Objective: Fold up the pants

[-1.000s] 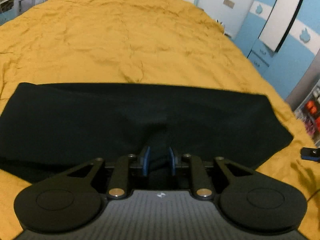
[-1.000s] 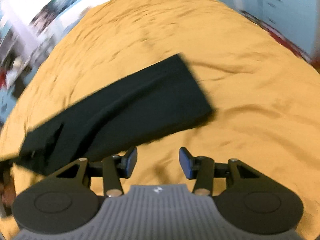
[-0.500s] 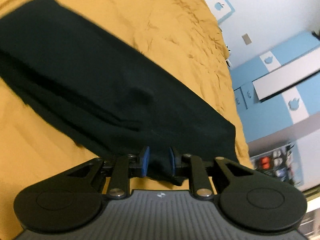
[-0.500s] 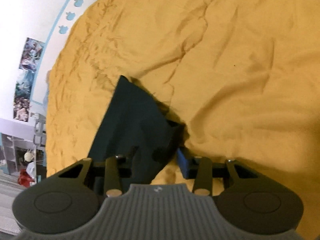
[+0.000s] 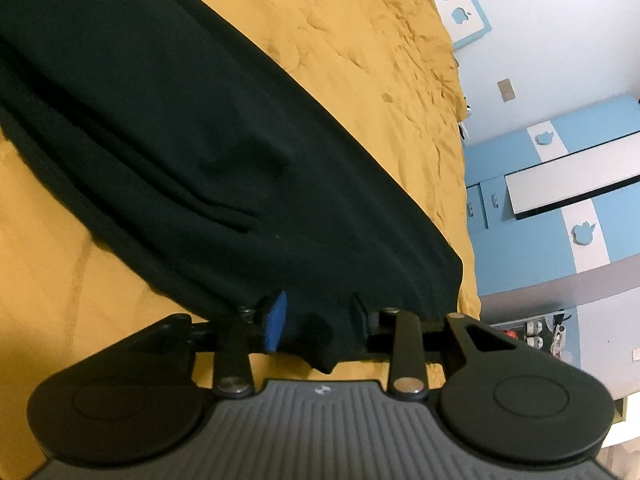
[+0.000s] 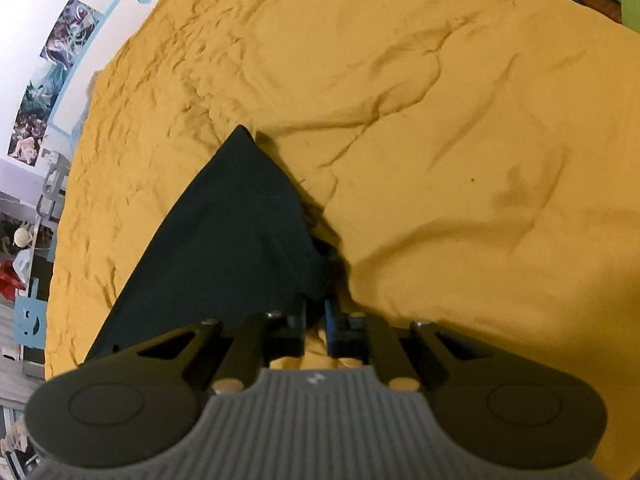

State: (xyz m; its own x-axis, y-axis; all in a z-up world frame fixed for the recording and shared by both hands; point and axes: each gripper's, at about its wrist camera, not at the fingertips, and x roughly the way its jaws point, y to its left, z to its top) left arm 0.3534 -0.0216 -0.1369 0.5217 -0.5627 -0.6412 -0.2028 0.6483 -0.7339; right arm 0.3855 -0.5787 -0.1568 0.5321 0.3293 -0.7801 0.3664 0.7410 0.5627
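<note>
Black pants (image 5: 200,140) lie in a long folded band across the mustard bedspread (image 5: 360,40). My left gripper (image 5: 316,320) is at the band's near end, and its jaws are opening. A loose fold of black cloth hangs between them, and the blue pad (image 5: 276,320) stands clear of it. In the right wrist view the pants (image 6: 224,240) taper to a point away from me. My right gripper (image 6: 316,312) is shut on their near corner, low against the bedspread (image 6: 440,140), which bulges beside the fingers.
A blue and white wardrobe (image 5: 560,200) stands beyond the bed's right edge, with shoes (image 5: 536,332) low beside it. Posters (image 6: 60,60) hang on the wall past the bed's far left side. Wrinkled bedspread stretches wide to the right of the pants.
My right gripper came down onto the pants' corner and closed on it. My left gripper rolled and sank a little, and its jaws widened off the cloth they pinched.
</note>
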